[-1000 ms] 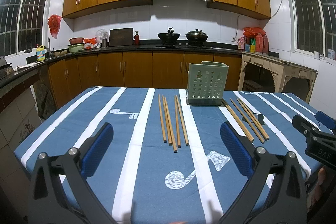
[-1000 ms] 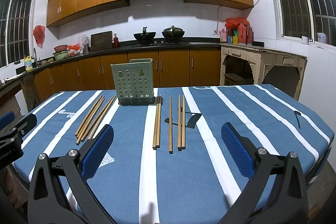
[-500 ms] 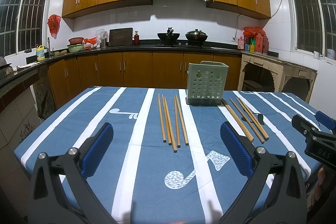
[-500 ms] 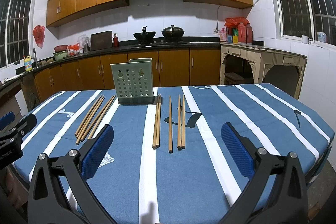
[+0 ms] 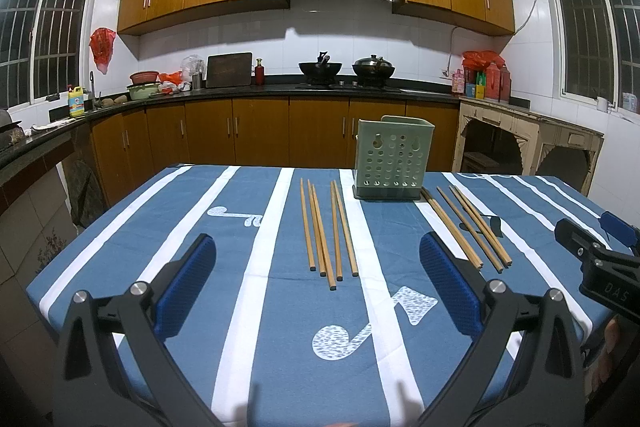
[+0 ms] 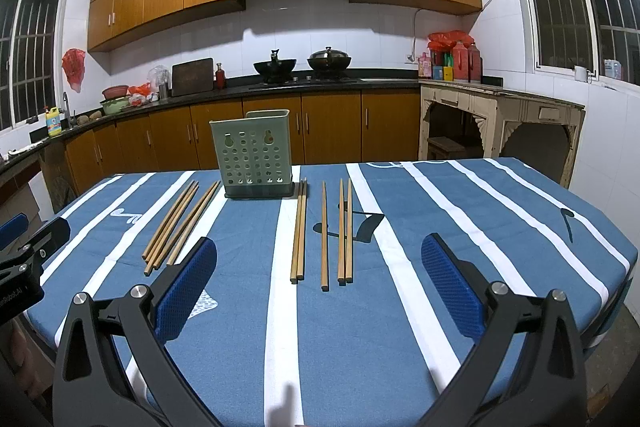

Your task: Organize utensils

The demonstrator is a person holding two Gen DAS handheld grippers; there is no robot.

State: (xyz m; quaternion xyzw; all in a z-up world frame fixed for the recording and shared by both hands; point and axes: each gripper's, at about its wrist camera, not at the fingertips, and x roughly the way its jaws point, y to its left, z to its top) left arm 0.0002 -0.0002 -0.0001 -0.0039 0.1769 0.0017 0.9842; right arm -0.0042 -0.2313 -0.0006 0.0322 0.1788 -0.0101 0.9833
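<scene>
Left gripper (image 5: 316,279) and right gripper (image 6: 318,279) held spread wide above the striped tablecloth (image 5: 248,307), nothing pinched, two chopstick groups (image 5: 326,231) laid flat beside the green holder (image 5: 394,159).

The utensil holder (image 5: 393,158) is standing near the table's (image 5: 224,307) far edge, chopstick groups lying at its left (image 5: 326,231) and right (image 5: 466,227).

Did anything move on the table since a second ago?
No, nothing visibly changed. Both groups of wooden chopsticks lie flat beside the green perforated plastic holder, and the left gripper and right gripper hover open, holding nothing.
</scene>
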